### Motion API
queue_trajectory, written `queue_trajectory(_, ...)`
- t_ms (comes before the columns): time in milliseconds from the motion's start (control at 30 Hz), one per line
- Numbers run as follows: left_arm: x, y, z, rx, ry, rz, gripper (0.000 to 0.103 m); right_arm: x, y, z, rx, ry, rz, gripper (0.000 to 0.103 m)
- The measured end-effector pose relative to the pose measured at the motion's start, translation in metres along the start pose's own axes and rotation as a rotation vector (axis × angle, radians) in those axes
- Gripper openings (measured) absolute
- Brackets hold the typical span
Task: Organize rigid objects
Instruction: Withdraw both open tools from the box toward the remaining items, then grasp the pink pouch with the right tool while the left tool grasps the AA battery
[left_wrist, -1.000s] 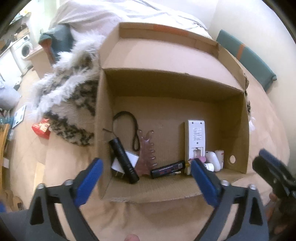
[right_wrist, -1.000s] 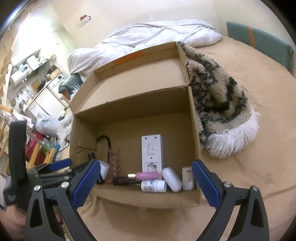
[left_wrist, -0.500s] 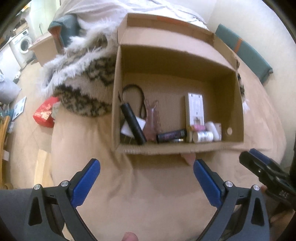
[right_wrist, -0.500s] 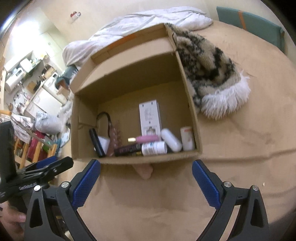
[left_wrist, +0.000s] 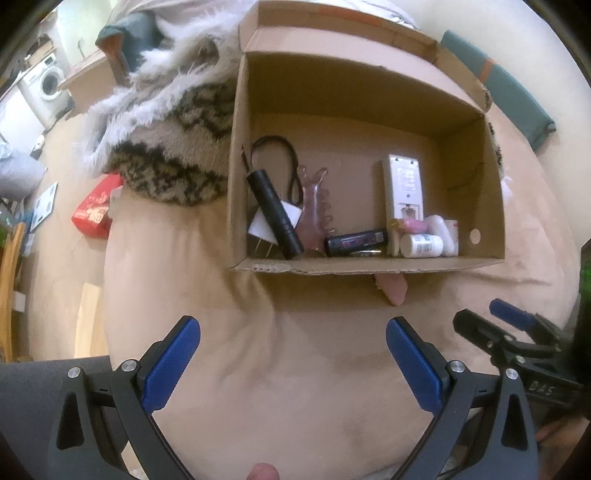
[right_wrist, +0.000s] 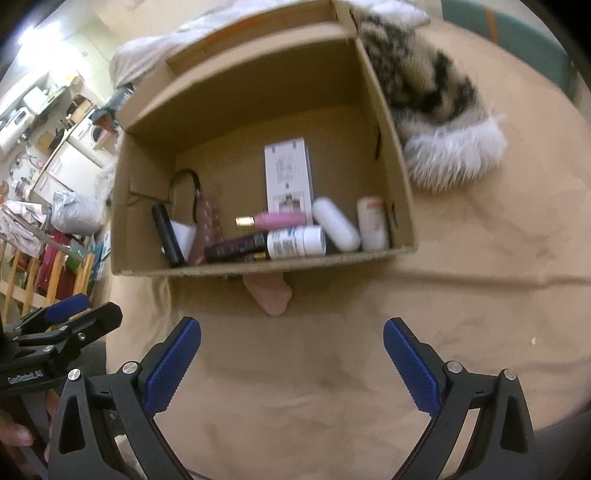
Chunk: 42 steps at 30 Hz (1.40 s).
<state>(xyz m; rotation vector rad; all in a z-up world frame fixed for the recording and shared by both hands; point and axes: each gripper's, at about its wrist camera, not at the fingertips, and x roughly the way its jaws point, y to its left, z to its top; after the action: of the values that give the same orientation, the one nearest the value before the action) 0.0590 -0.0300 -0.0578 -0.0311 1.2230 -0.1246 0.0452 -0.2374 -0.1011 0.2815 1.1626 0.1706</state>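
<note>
An open cardboard box (left_wrist: 236, 184) (right_wrist: 402, 192) sits on a tan bedspread. Inside lie a black flashlight (left_wrist: 275, 216) (right_wrist: 167, 234), a white plug (left_wrist: 264, 225), a pink clear hair claw (left_wrist: 316, 212), a dark tube (left_wrist: 356, 242) (right_wrist: 234, 248), a white remote (left_wrist: 402, 188) (right_wrist: 287, 173), a pink lipstick (right_wrist: 273, 220), a white bottle (left_wrist: 421, 245) (right_wrist: 295, 242) and white containers (right_wrist: 336, 229). A pinkish object (left_wrist: 391, 288) (right_wrist: 269, 293) pokes out under the box's near wall. My left gripper (left_wrist: 293, 362) and right gripper (right_wrist: 291, 363) hover open and empty in front of the box.
A furry patterned blanket (left_wrist: 173, 147) (right_wrist: 436, 107) lies against the box. A red packet (left_wrist: 96, 212) lies on the floor to the left. A teal headboard (left_wrist: 509, 99) lines the wall. Bare bedspread (left_wrist: 295, 332) stretches before the box.
Both grippers have pulled back and up from the box, staying open and empty. The box now looks smaller and farther, and the pinkish object under its near wall has come into view.
</note>
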Motion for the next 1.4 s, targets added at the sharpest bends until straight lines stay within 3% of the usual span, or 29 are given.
queue_trajectory(167, 0.006, 0.007, -0.001, -0.007, 0.028, 0.027, 0.101, 0.017, -0.011, -0.001, 0.06, 0.059, -0.003, 0.103)
queue_trajectory(300, 0.01, 0.02, -0.003, -0.033, 0.062, 0.027, 0.101, 0.027, -0.024, -0.003, 0.098, 0.1, -0.08, 0.103)
queue_trajectory(400, 0.016, 0.026, -0.002, -0.057, 0.083, 0.038, 0.101, 0.034, -0.027, -0.004, 0.105, 0.131, -0.086, 0.103)
queue_trajectory(533, 0.022, 0.031, -0.004, -0.083, 0.105, 0.057, 0.101, 0.046, -0.011, 0.0, 0.031, 0.156, -0.083, 0.103)
queue_trajectory(633, 0.025, 0.03, -0.004, -0.083, 0.106, 0.066, 0.101, 0.053, 0.01, 0.009, -0.048, 0.134, -0.053, 0.095)
queue_trajectory(767, 0.026, 0.029, -0.003, -0.086, 0.112, 0.061, 0.101, 0.085, 0.039, 0.015, -0.18, 0.161, -0.026, 0.094)
queue_trajectory(967, 0.024, 0.032, -0.003, -0.088, 0.101, 0.071, 0.101, 0.113, 0.051, 0.017, -0.234, 0.108, -0.091, 0.086)
queue_trajectory(1033, 0.026, 0.033, -0.003, -0.099, 0.113, 0.064, 0.101, 0.11, 0.054, 0.016, -0.245, 0.086, -0.1, 0.078)
queue_trajectory(1100, 0.027, 0.031, -0.003, -0.103, 0.115, 0.058, 0.101, 0.106, 0.055, 0.017, -0.258, 0.086, -0.106, 0.057)
queue_trajectory(1200, 0.026, 0.025, -0.001, -0.086, 0.101, 0.056, 0.101, 0.102, 0.052, 0.022, -0.241, 0.102, -0.093, 0.04)
queue_trajectory(1400, 0.031, 0.02, -0.003, -0.075, 0.099, 0.049, 0.1, 0.062, 0.041, 0.021, -0.181, 0.138, -0.057, 0.04)
